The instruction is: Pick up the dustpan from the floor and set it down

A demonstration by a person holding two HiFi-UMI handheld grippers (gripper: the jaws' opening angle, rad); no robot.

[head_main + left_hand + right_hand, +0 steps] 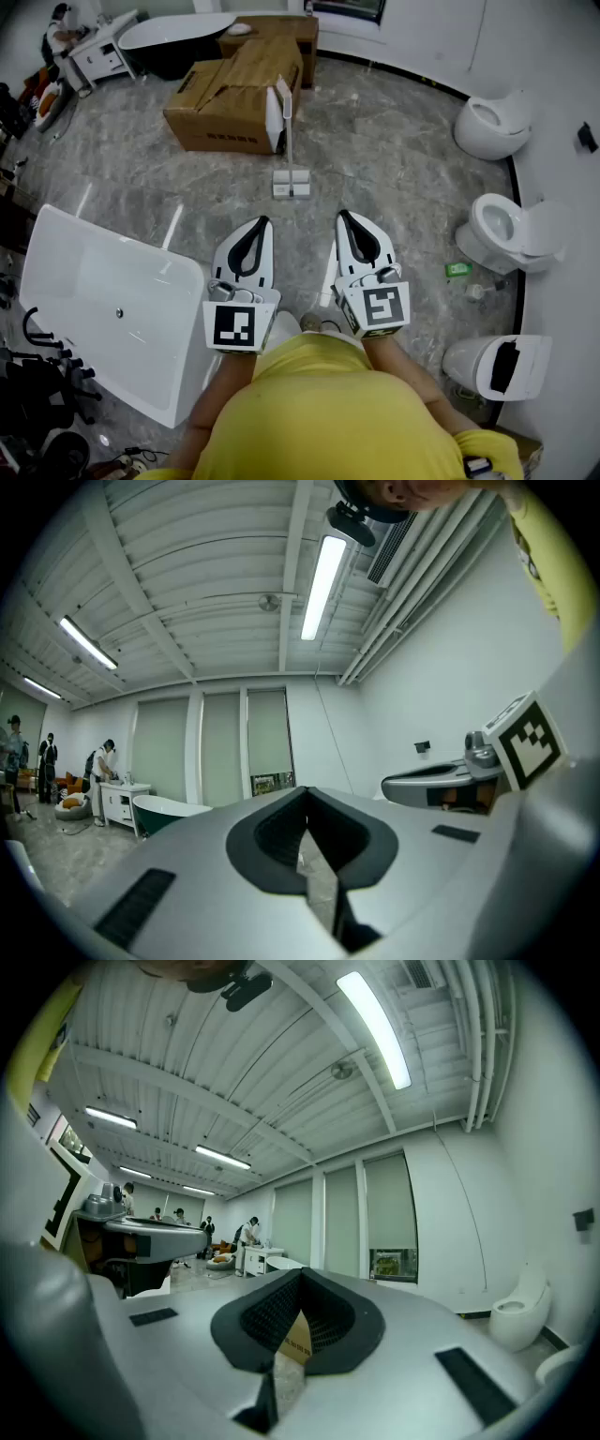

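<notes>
A white long-handled dustpan [291,180] stands upright on the grey marble floor, just in front of the cardboard boxes. My two grippers are held level side by side above the floor, well short of it. The left gripper [263,221] [305,795] has its jaw tips together and nothing between them. The right gripper [342,216] [300,1275] is likewise shut and empty. In the right gripper view a strip of a cardboard box [294,1337] shows through the gap behind the closed tips. The dustpan cannot be made out in either gripper view.
Cardboard boxes [234,94] lie behind the dustpan, with a dark bathtub [173,37] beyond. A white bathtub [103,300] sits at the left. Three toilets [492,122] [511,234] [497,366] line the right wall, and a green item [457,270] lies on the floor. People stand far left.
</notes>
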